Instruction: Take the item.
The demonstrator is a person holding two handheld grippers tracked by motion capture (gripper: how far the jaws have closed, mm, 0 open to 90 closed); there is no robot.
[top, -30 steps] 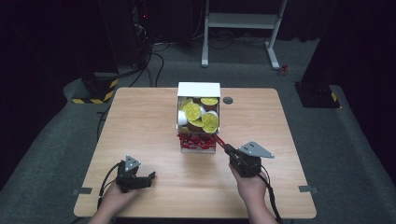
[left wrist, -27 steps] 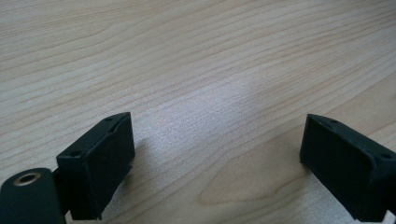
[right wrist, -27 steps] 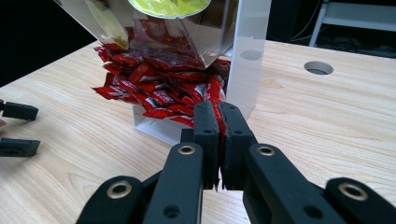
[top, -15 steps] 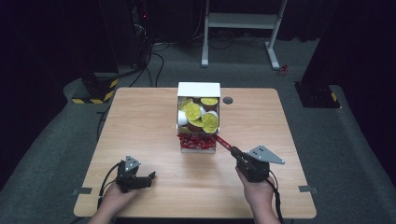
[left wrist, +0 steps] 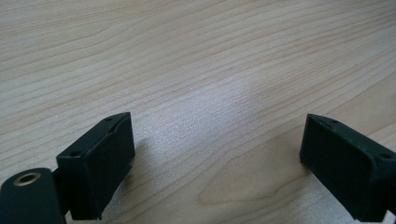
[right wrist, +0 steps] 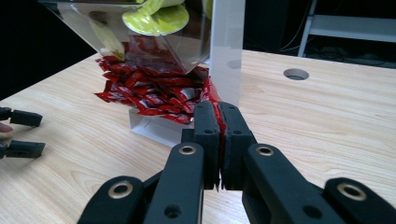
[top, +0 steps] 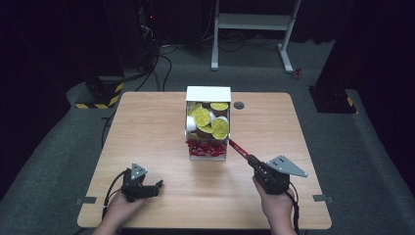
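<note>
A white dispenser box (top: 208, 94) stands mid-table, its upper bin full of yellow-lidded cups (top: 201, 116) and its lower tray full of red packets (top: 205, 147) (right wrist: 154, 88). My right gripper (top: 248, 157) (right wrist: 218, 112) is shut on one red packet (top: 238, 146), held in the air just right of the tray. The packet's edge (right wrist: 213, 95) shows between the jaws. My left gripper (top: 157, 188) (left wrist: 217, 154) lies open on the bare table wood near the front left, with nothing between its fingers.
A round cable hole (top: 239, 105) (right wrist: 295, 73) sits in the table right of the box. A white metal stand (top: 254, 22) is on the floor beyond the table. The left gripper also appears at the left edge of the right gripper view (right wrist: 21, 133).
My right gripper has drawn back toward the front right edge, pulling the red packet out of the tray. The left gripper has stayed put.
</note>
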